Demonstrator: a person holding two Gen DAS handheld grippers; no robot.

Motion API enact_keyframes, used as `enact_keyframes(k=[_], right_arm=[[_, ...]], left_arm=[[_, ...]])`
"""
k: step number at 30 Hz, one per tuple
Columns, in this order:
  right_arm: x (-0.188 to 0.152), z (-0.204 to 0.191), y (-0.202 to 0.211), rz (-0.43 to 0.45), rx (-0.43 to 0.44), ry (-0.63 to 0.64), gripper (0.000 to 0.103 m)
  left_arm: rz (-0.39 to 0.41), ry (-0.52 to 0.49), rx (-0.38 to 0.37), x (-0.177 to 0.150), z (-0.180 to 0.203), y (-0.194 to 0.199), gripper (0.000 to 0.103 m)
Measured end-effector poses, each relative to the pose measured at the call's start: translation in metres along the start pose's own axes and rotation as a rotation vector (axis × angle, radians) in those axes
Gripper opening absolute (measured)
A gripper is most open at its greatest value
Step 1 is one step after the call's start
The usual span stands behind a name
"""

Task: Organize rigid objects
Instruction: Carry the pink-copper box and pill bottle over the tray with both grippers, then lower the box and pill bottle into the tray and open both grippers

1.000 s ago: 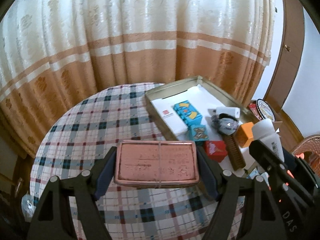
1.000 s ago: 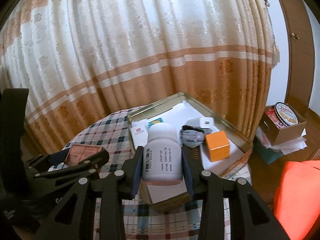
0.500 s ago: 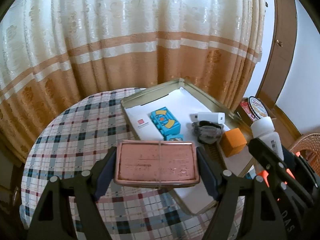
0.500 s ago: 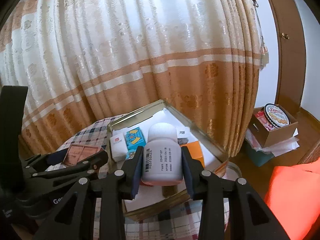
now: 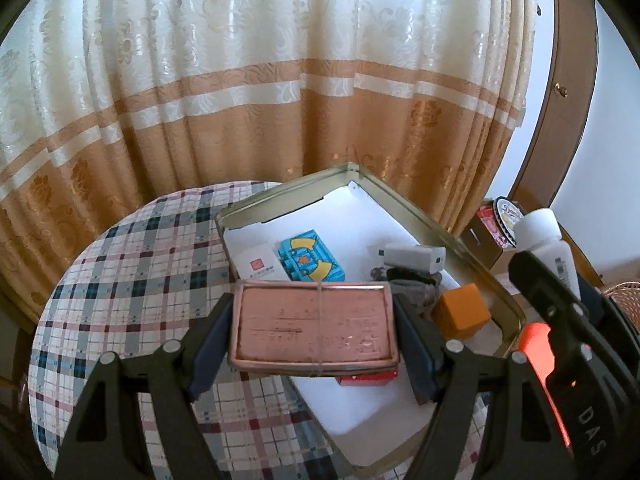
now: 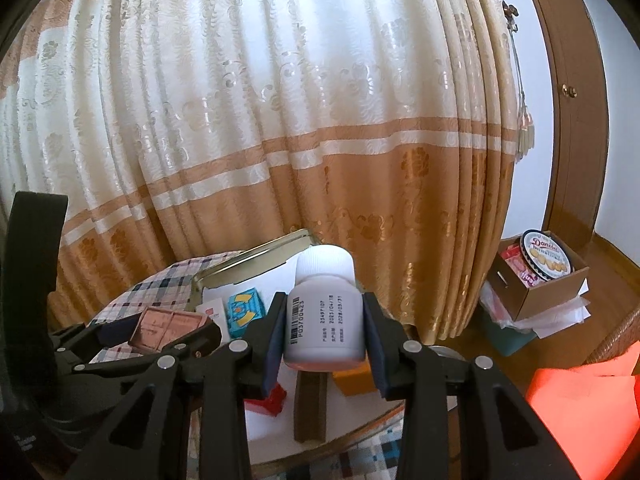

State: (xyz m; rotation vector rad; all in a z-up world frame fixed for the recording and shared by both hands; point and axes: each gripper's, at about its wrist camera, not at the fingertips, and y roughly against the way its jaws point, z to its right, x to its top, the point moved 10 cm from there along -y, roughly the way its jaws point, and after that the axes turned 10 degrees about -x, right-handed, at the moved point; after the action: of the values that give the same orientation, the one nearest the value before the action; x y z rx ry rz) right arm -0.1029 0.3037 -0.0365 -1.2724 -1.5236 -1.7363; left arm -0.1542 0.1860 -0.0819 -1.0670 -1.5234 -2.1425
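My left gripper (image 5: 314, 334) is shut on a flat pink tin (image 5: 314, 330) and holds it in the air above the near left part of a gold metal tray (image 5: 404, 204). My right gripper (image 6: 323, 326) is shut on a white pill bottle (image 6: 323, 316), upright, held above the tray's right side; the bottle also shows in the left wrist view (image 5: 548, 244). The tray, lined with white paper, holds a blue box (image 5: 310, 256), a white card box (image 5: 258, 266), a white charger (image 5: 416, 256), an orange cube (image 5: 462, 316), a red item (image 5: 366, 378) and a brown brush (image 6: 310, 408).
The tray sits on a round table with a plaid cloth (image 5: 132, 280). A cream and orange curtain (image 5: 260, 92) hangs close behind. A cardboard box with a cookie tin (image 6: 546, 256) stands on the floor at right, by a wooden door (image 6: 576, 120).
Both grippers have risen and tilted up while keeping their loads. The tray and table sit lower and farther in both views, and more curtain shows.
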Motion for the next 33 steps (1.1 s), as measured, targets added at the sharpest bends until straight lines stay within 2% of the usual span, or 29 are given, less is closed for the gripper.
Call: enact_keyframes(k=[10, 17, 20, 33], right_arm=[[0.022, 0.001, -0.023, 0.031, -0.027, 0.044, 0.039], [0.031, -0.006, -0.047, 0.009, -0.019, 0.059, 0.039], [0.034, -0.012, -0.056, -0.002, -0.010, 0.075, 0.039], [0.032, -0.030, -0.099, -0.091, 0.018, 0.123, 0.039]], left_arm=[[-0.025, 0.037, 0.007, 0.009, -0.009, -0.024, 0.077], [-0.033, 0.043, 0.037, 0.022, -0.022, -0.042, 0.077], [-0.061, 0.063, 0.058, 0.026, -0.034, -0.055, 0.077], [-0.108, 0.102, 0.040, 0.026, -0.041, -0.084, 0.077]])
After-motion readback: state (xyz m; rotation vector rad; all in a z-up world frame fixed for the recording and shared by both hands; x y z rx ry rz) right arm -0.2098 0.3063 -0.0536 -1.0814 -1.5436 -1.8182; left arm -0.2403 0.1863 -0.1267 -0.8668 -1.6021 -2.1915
